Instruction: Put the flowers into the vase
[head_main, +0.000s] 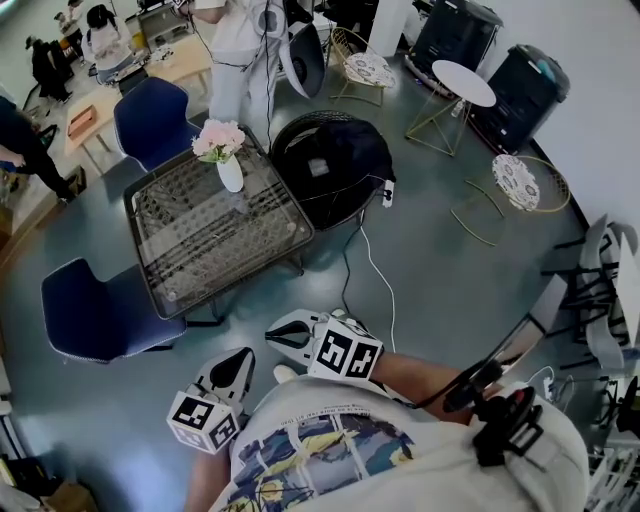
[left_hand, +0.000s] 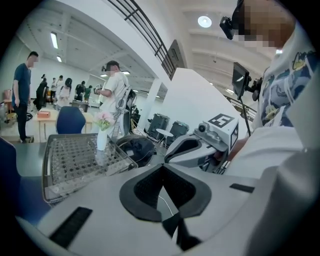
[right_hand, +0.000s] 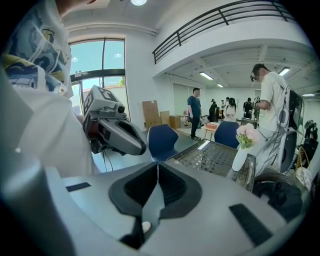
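Head view, looking steeply down: a person in a patterned white T-shirt (head_main: 330, 450) stands on a grey floor, w/ both tools held close to the body. The left gripper (head_main: 238, 362) and right gripper (head_main: 283, 335) sit side by side near the bottom centre, each w/ its marker cube. Both point toward a glass-topped table (head_main: 200, 245) that is well apart from them.

In the left gripper view, its jaws are pressed together w/ nothing between them. The right gripper view shows the same: jaws meeting at the tips, empty.

The pink flowers (head_main: 218, 140) stand in a white vase (head_main: 230, 175), which is upright near the table's far edge. The rest of the tabletop shows only its mesh pattern.

One blue chair (head_main: 150, 120) is just beyond the table, and a second blue chair (head_main: 95, 315) is by its near left corner. A big black rounded object (head_main: 335, 165) lies on the floor just right of the table, and a white cable (head_main: 375, 265) trails from it toward the person. A round white side table (head_main: 463, 82) is farther right. A standing person in a white top (head_main: 235, 40) is just past the table, and more people are at upper left.
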